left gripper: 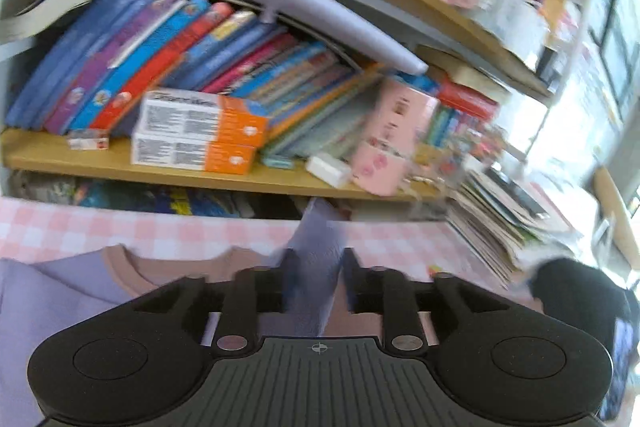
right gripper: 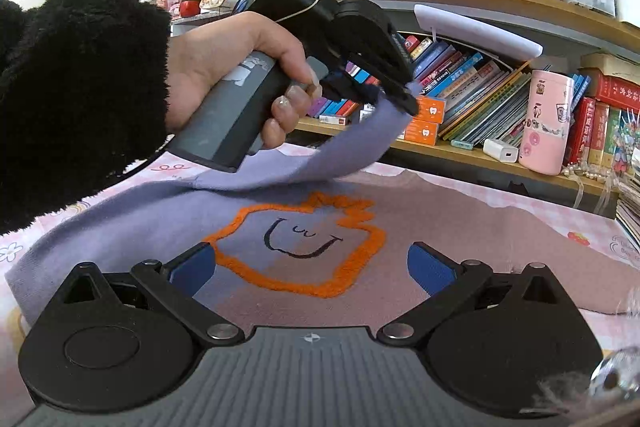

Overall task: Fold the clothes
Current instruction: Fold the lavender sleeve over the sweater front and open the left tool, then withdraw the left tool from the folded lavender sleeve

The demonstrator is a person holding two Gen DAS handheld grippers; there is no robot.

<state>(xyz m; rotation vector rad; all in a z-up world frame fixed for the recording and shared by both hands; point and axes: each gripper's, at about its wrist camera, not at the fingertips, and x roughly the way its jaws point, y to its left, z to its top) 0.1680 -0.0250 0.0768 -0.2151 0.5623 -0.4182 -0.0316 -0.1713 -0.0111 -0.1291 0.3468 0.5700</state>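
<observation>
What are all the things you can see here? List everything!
Sweater: one, lilac and dusty pink with an orange outlined face, flat on the table.
Sleeve: one, lilac, lifted between the left gripper's jaws.
Tablecloth: one, pink checked, under the sweater.
Books: many, mixed colours, on the shelves.
Orange boxes: two, stacked on the shelf.
Pink tumbler: one, on the shelf.
Left gripper: black, held by a hand.
Right gripper: black, open above the sweater.
</observation>
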